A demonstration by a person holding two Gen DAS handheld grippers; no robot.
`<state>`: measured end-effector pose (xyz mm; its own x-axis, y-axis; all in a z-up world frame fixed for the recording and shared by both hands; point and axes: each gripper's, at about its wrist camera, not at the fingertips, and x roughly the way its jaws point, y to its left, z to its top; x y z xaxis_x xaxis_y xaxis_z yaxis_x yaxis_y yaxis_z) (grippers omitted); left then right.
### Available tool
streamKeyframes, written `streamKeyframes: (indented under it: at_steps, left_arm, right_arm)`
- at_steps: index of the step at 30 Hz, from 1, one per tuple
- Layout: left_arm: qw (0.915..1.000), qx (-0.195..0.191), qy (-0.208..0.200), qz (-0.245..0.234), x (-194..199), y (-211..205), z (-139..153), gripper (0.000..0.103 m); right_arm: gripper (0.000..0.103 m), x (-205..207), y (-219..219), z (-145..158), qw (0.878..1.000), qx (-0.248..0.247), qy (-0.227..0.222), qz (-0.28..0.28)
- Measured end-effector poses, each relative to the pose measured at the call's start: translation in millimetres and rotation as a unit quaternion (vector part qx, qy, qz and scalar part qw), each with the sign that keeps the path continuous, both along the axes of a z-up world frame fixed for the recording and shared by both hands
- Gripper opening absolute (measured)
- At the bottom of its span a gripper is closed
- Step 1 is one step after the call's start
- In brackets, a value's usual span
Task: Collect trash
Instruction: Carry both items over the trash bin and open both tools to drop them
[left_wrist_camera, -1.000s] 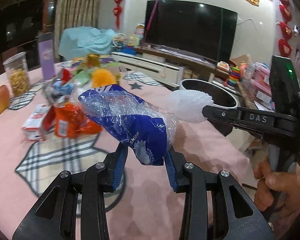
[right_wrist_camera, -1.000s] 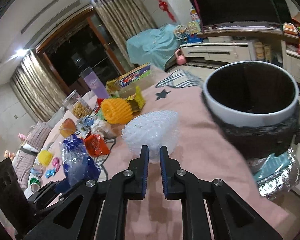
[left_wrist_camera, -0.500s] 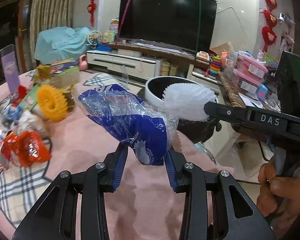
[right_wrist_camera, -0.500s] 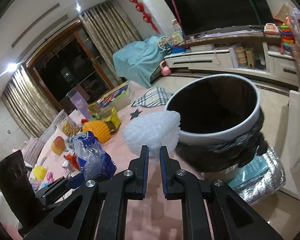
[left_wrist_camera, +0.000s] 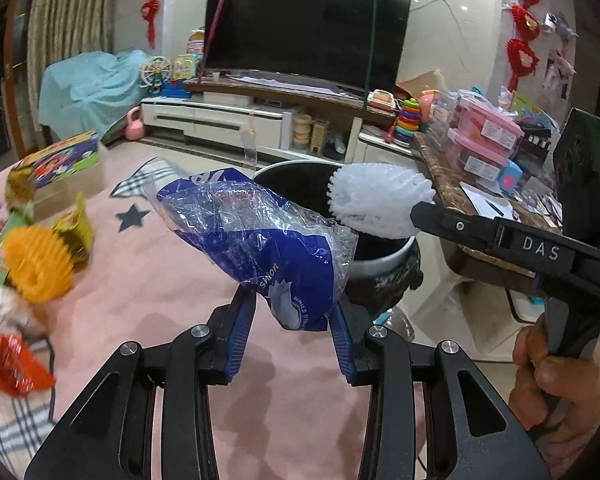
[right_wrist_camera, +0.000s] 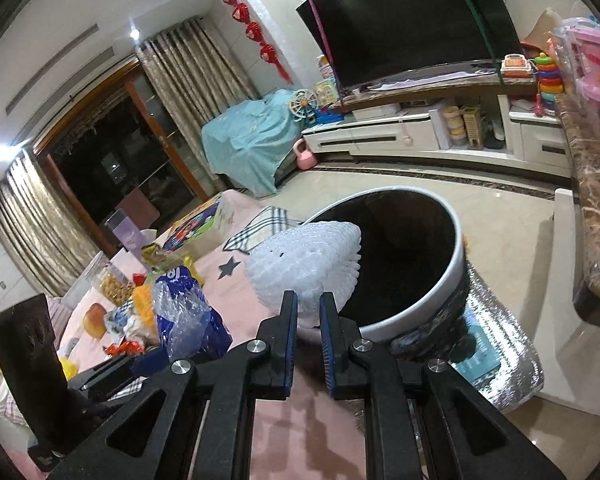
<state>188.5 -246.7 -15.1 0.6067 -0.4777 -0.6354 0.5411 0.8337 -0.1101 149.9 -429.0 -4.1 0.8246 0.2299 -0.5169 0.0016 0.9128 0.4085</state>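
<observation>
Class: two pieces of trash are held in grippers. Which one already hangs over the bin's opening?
The white foam net, in the right gripper, overlaps the bin mouth; the blue plastic bag is short of it.

Crinkly glossy plastic bag (left_wrist_camera: 260, 248), white foam net (right_wrist_camera: 304, 264).

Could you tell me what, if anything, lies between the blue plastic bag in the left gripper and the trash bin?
Nothing: in the left wrist view the blue plastic bag overlaps the trash bin rim, with only bare pink tablecloth below.
</observation>
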Motion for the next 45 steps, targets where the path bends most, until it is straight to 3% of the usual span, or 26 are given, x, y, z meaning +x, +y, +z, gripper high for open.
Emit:
streamKeyframes:
  at_steps: [24, 27, 31, 34, 36, 40, 45]
  left_arm:
    - [0.9955, 0.024, 0.072, -0.057, 69, -66, -13, 0.037]
    - [0.995, 0.024, 0.08, -0.055, 74, -67, -14, 0.045]
    - [0.9953, 0.024, 0.078, -0.053, 71, -66, -13, 0.059]
    - [0.9961, 0.02, 0.072, -0.046, 67, -61, -11, 0.071]
    - [0.9968, 0.014, 0.068, -0.039, 63, -54, -10, 0.071]
    - [0.9982, 0.006, 0.059, -0.013, 51, -35, -11, 0.072]
    - [0.9986, 0.006, 0.045, 0.028, 29, 1, -18, 0.073]
  right_arm:
    - [0.013, 44, -43, -16, 0.998, -0.01, 0.052, -0.024]
    - [0.018, 49, -47, -16, 0.998, -0.011, 0.059, -0.027]
    - [0.043, 48, -51, -13, 0.998, -0.007, 0.056, -0.032]
    - [0.054, 43, -51, -10, 0.998, -0.001, 0.048, -0.035]
    - [0.057, 40, -52, -8, 0.998, 0.002, 0.044, -0.039]
    - [0.078, 29, -48, -3, 0.999, 0.008, 0.031, -0.041]
    - [0.081, 19, -23, 0, 0.999, -0.001, 0.022, -0.028]
